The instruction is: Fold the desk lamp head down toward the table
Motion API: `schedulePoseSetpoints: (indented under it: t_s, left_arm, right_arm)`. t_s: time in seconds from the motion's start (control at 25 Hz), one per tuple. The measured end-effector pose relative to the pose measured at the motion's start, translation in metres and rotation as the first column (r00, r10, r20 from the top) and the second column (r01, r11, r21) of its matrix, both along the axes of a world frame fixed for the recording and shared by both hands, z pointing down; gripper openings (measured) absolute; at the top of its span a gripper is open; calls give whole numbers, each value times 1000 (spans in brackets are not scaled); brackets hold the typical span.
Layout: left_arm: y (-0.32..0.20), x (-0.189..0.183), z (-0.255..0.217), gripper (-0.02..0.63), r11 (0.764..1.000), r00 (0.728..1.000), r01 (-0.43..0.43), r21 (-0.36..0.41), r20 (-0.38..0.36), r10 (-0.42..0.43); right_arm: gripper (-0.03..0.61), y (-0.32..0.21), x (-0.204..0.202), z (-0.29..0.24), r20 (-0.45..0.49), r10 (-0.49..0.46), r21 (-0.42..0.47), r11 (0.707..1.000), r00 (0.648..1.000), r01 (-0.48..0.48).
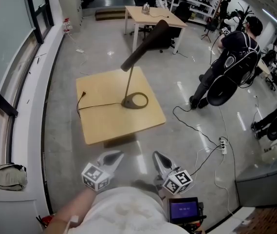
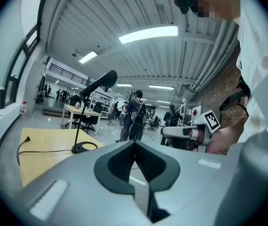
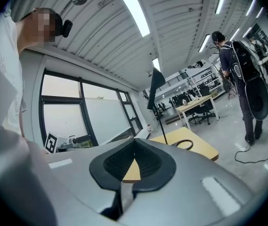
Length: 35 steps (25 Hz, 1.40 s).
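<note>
Approaching lamp on surface; left tool, right tool closed, empty. Next: reach lamp head, press down.

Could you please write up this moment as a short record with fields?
lamp head: raised, slanting upward, not yet folded
lamp base: ring, resting on the wooden table
cable: black, runs from base toward table's left edge
left tool: shut, empty, short of the table
right tool: shut, empty, short of the table
</note>
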State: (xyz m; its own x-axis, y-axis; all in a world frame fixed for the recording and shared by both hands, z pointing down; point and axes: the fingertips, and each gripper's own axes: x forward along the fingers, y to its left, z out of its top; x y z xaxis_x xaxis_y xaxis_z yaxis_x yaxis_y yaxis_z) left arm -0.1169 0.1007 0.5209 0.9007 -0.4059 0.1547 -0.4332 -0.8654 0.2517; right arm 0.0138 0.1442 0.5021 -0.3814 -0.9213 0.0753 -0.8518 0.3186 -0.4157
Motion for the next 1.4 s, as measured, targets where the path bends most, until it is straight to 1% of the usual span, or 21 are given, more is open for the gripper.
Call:
schedulePoseSetpoints:
  t_s: [0.16, 0.52, 0.92, 1.16, 1.28, 1.4]
  left_arm:
    - [-12, 9, -3, 2, 1000, 1000, 12, -1, 10, -12]
    - [-40, 31, -17, 2, 999, 999, 40, 34, 22, -41]
    - [-61, 62, -16, 2, 995, 994, 97, 29, 41, -98]
    - [-71, 78, -17, 2, 992, 991, 124, 33, 54, -126]
    - [-75, 82, -19, 2, 988, 987, 149, 40, 51, -151]
    - [-86, 79, -21, 2, 980, 979, 193, 50, 53, -196]
  right_arm:
    - [14, -16, 9, -1, 7, -16, 0, 1000, 1000, 16]
    - [14, -52, 33, -5, 7, -59, 16, 998, 998, 58]
    - [14, -85, 60, -7, 3, -138, 29, 990, 990, 138]
    - [14, -97, 76, -4, 16, -167, 25, 986, 986, 167]
    - [14, -97, 78, 1, 22, -194, 15, 981, 981, 194]
    - [14, -100, 83, 5, 32, -215, 6, 977, 976, 215]
